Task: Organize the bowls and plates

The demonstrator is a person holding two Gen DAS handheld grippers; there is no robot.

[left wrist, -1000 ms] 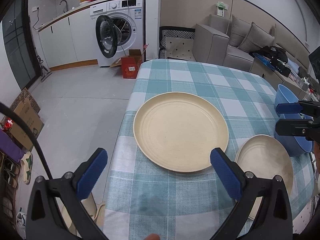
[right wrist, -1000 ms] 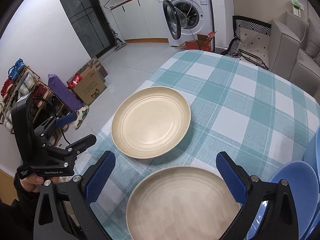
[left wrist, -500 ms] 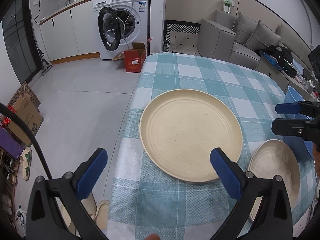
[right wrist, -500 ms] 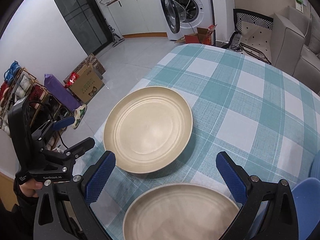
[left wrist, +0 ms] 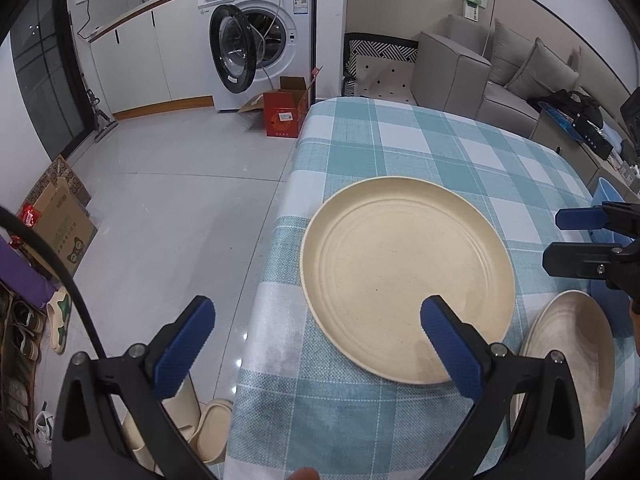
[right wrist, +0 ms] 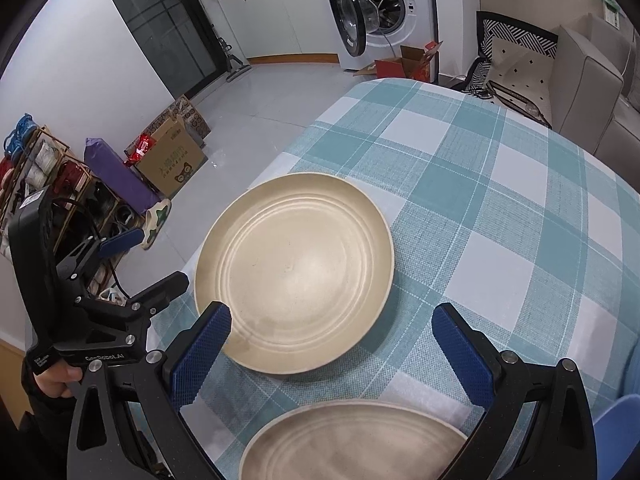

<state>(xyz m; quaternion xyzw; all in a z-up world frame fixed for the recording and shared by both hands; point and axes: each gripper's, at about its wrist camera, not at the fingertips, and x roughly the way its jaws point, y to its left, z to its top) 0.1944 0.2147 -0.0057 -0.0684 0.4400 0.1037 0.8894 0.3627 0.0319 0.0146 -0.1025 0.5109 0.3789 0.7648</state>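
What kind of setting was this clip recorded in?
Most likely a small home or flat: a front-loading washing machine with its door open, a grey sofa, and a table with a checked tablecloth share one open room.

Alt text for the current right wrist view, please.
The open right gripper hovers over a checked tablecloth between two cream plates, neither gripped. The left gripper, also open, is at the left; a washing machine stands behind.
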